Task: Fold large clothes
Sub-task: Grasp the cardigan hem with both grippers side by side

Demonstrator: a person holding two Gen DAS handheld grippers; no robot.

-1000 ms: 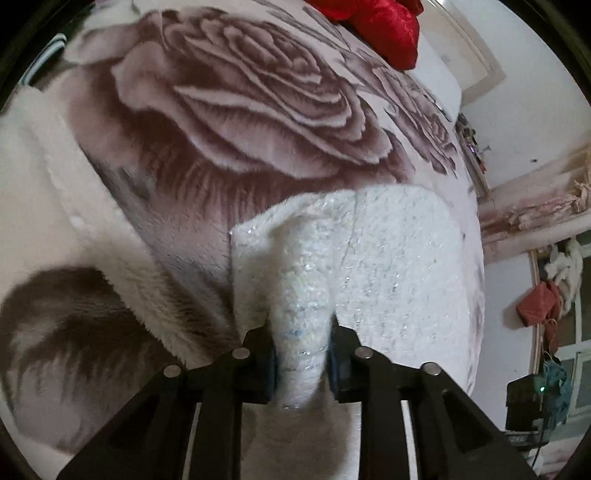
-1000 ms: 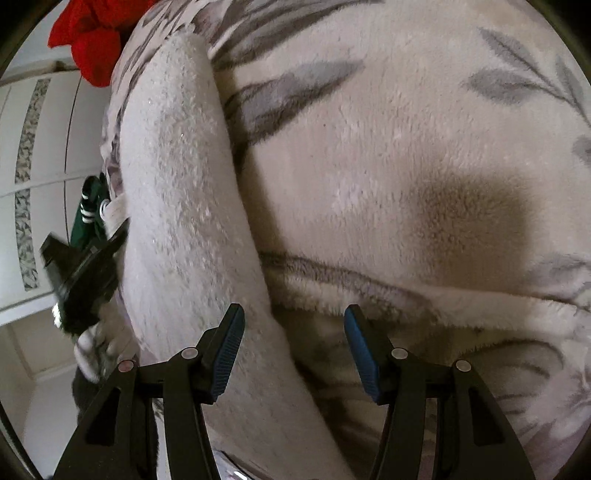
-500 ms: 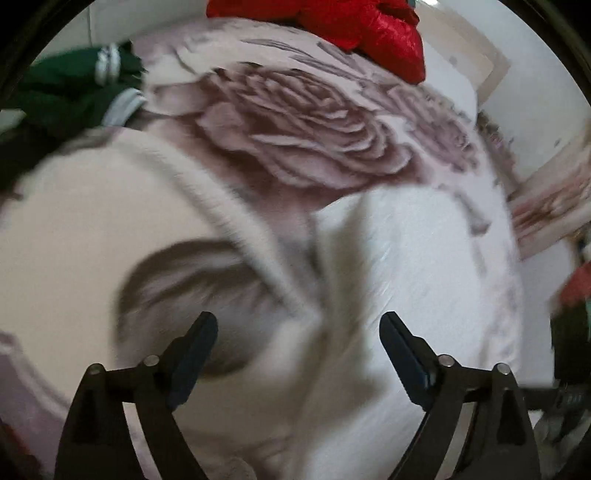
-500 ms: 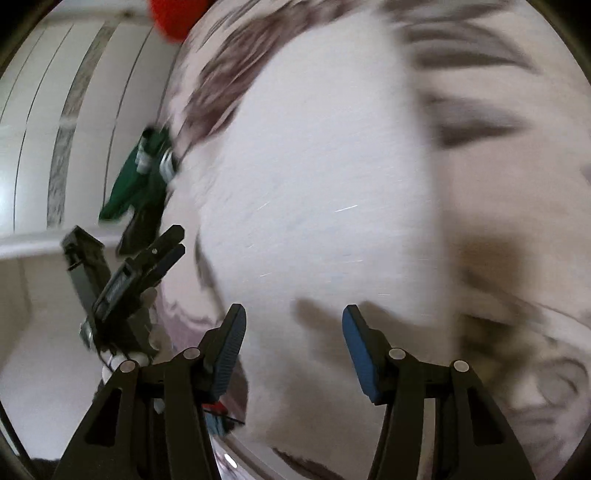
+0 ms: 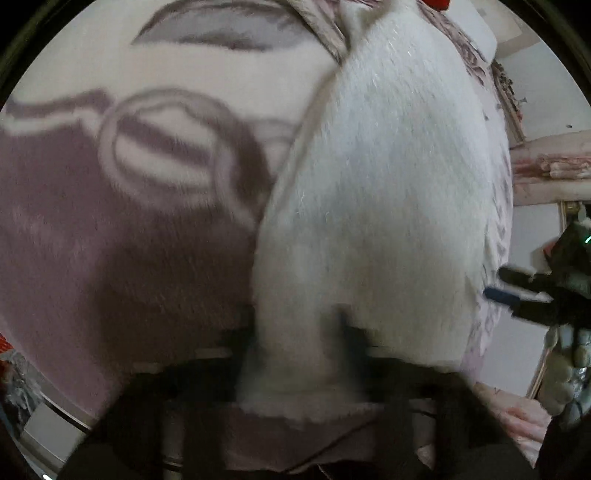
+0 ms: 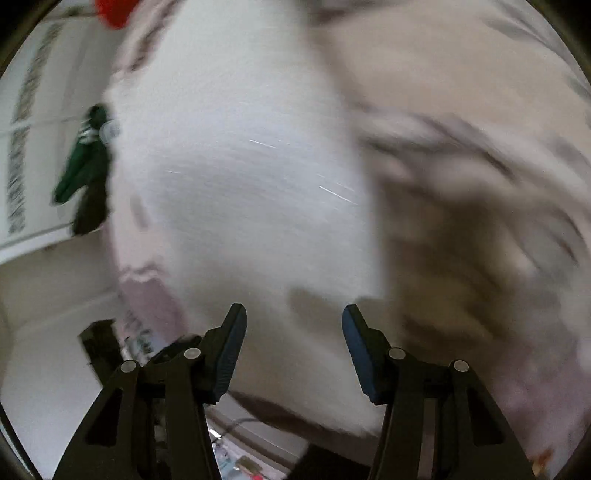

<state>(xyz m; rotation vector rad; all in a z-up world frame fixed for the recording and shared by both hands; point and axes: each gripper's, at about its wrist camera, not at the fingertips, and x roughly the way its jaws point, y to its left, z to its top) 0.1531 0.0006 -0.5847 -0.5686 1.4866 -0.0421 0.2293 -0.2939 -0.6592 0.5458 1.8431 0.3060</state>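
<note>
A white fuzzy knit garment (image 5: 388,192) lies on a rose-patterned plush blanket (image 5: 92,240). In the blurred left wrist view my left gripper (image 5: 299,343) sits at the garment's near edge, with the cloth running down between the dark fingers; they look closed on it. In the right wrist view the garment (image 6: 240,177) fills the middle, and my right gripper (image 6: 293,347) is open and empty just above its near edge. The right gripper also shows at the right edge of the left wrist view (image 5: 517,295).
A green garment (image 6: 83,173) lies at the bed's far left beside a white wardrobe (image 6: 33,122). A red item (image 6: 114,11) sits at the top. The bed edge and floor clutter (image 6: 236,454) are just below my right gripper.
My left gripper opened and let go of the garment fold, then swung down to the garment's near edge and closed there. My right gripper moved over the garment, still open.
</note>
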